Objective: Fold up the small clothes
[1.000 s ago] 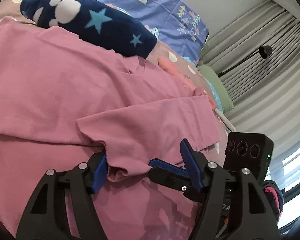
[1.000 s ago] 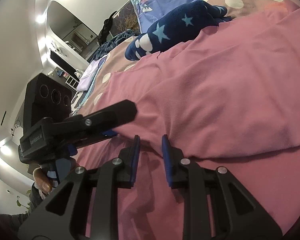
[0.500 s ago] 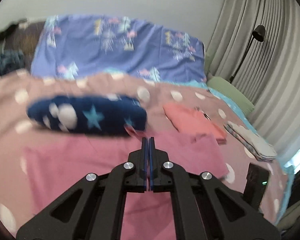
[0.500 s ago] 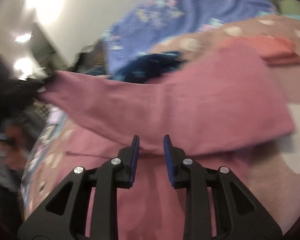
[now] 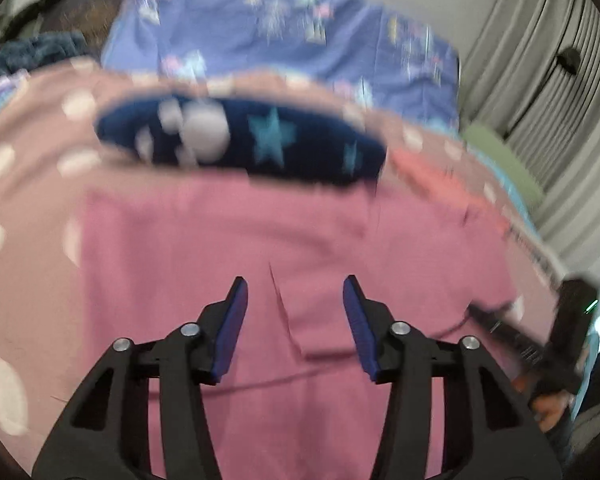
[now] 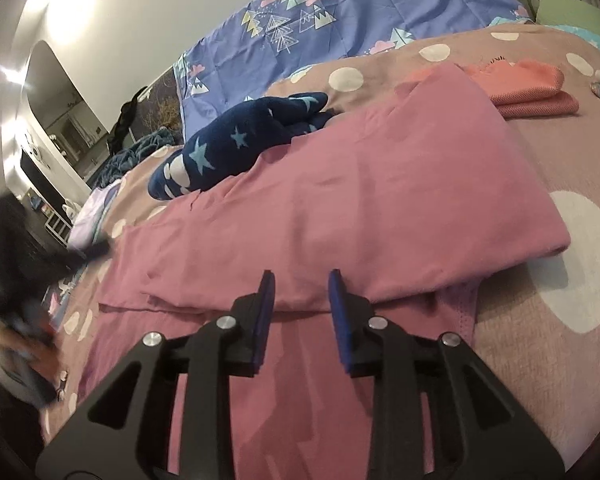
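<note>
Cloth (image 6: 340, 208) covers the middle of the bed: a pink garment, spread flat on a dusty-pink spread (image 6: 560, 360) with white dots, its upper layer folded over the lower so a long edge runs across the right wrist view just past the fingertips. In the left wrist view the same cloth (image 5: 228, 248) lies below the left gripper (image 5: 296, 308), blurred.

The left gripper tilts steeply down toward the cloth. Its jaws are opening and stand moderately wide, with nothing between the blue pads (image 5: 232, 328); the cloth lies under them, not pinched. A fold edge runs between the fingers on the surface below.

The right gripper (image 6: 300, 300) points down at a shallower slant along the bed. Its jaws stand narrow, opening slightly, and the gap between its pads (image 6: 264, 320) is empty; the fingertips sit just before the folded edge, and whether they touch the fabric I cannot tell. Seen from the left view, the right gripper (image 5: 500, 324) shows at the cloth's right edge as a dark blur, with part of a hand (image 5: 548, 408) below it.

Beyond the cloth lies a navy plush (image 6: 236, 148) with stars, touching its far edge. A folded orange garment (image 6: 524, 88) sits to the right, beside the far corner. A blue pillow (image 6: 340, 20) stands at the head.
</note>
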Demonstrator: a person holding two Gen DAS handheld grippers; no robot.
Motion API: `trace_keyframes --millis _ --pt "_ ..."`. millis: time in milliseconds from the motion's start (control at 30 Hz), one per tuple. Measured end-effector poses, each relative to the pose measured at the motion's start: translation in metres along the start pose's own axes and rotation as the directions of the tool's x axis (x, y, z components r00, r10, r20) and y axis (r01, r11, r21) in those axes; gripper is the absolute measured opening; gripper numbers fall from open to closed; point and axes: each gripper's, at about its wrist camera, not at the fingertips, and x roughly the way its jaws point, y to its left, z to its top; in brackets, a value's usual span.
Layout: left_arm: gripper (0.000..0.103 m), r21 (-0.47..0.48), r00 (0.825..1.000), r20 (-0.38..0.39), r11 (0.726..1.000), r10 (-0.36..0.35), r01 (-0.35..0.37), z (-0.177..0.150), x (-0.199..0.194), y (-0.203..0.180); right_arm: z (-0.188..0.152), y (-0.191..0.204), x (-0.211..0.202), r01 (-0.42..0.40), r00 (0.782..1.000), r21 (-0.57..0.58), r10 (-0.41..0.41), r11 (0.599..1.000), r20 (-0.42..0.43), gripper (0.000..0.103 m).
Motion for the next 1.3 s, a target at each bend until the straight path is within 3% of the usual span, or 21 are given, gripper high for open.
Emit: trace_keyframes --millis 67,133,167,200,233,367,433,533,567,667,767,833,900,967,1033,1100,1200,1300 --pt "0.050 -0.013 0.997 -0.076 1.000 0.004 -0.005 -0.010 0.033 -0.002 -0.002 -0.004 -0.002 -0.025 1.000 0.020 0.025 1.000 0.004 0.029" --pt "0.051 0.009 0.999 -0.032 1.000 0.023 -0.022 -0.012 0.040 -0.011 -0.003 -0.007 -0.005 -0.042 0.999 0.034 0.042 0.999 0.011 0.029" --pt "0.032 0.012 1.000 -0.025 1.000 0.002 -0.002 -0.011 0.040 -0.013 -0.003 -0.008 -0.007 -0.051 0.999 0.039 0.051 0.998 0.016 0.031" --pt "0.003 -0.001 0.998 -0.029 0.999 -0.053 0.053 -0.006 0.040 -0.016 -0.003 -0.010 -0.009 -0.073 0.997 0.043 0.072 0.996 0.026 0.033" --pt "0.002 -0.012 0.996 -0.033 0.997 -0.081 0.081 -0.002 0.038 -0.020 -0.004 -0.010 -0.012 -0.098 0.995 0.040 0.096 0.994 0.036 0.034" --pt "0.002 0.047 0.990 0.122 0.997 -0.071 0.065 0.024 -0.007 -0.040 -0.005 0.006 -0.017 -0.168 0.985 -0.039 0.169 0.985 0.030 0.039" --pt "0.002 0.062 0.975 0.210 0.996 -0.075 0.064 0.039 -0.042 -0.043 -0.007 0.015 -0.013 -0.162 0.987 -0.082 0.163 0.983 0.008 0.041" --pt "0.002 0.093 0.953 0.301 0.996 -0.041 0.014 0.050 -0.082 -0.042 -0.005 0.007 -0.008 -0.102 0.995 -0.035 0.102 0.994 -0.004 0.042" --pt "0.002 0.099 0.949 0.314 0.995 -0.028 -0.003 0.048 -0.091 -0.040 -0.004 -0.003 -0.007 -0.072 0.997 0.023 0.072 0.997 0.001 0.042" --pt "0.002 0.090 0.947 0.316 0.993 0.049 -0.081 0.040 -0.101 -0.021 -0.001 -0.019 -0.003 -0.080 0.997 0.111 0.080 0.991 0.000 0.036" --pt "0.003 0.026 0.962 0.238 0.989 0.134 -0.144 0.025 -0.084 0.017 -0.002 -0.010 0.000 -0.051 0.999 0.068 0.052 0.996 -0.011 0.043" --pt "0.004 -0.010 0.959 0.173 0.974 0.224 -0.226 0.012 -0.061 0.042 -0.002 -0.003 0.001 -0.046 0.999 0.035 0.046 0.998 -0.014 0.048" --pt "0.016 -0.063 0.941 0.113 0.947 0.320 -0.315 -0.001 -0.042 0.067 -0.002 -0.002 0.001 -0.048 0.999 0.033 0.049 0.998 -0.015 0.049" --pt "0.024 -0.120 0.936 0.096 0.938 0.338 -0.326 -0.011 -0.039 0.086 -0.001 -0.002 0.002 -0.055 0.998 0.041 0.056 0.998 -0.015 0.049" --pt "0.030 -0.155 0.943 0.103 0.942 0.316 -0.299 -0.020 -0.040 0.096 -0.002 -0.003 0.002 -0.055 0.998 0.040 0.055 0.998 -0.015 0.049" --pt "0.037 -0.130 0.943 0.093 0.943 0.321 -0.308 -0.026 -0.035 0.096 -0.002 -0.004 0.002 -0.056 0.998 0.035 0.057 0.998 -0.016 0.051" --pt "0.053 -0.021 0.909 0.036 0.910 0.416 -0.415 -0.039 -0.013 0.081 -0.006 -0.001 0.000 -0.052 0.998 0.017 0.052 0.999 -0.022 0.054" --pt "0.057 -0.005 0.892 0.049 0.893 0.449 -0.449 -0.043 -0.012 0.077 -0.008 0.009 -0.008 -0.049 0.998 -0.028 0.047 0.998 -0.050 0.056"
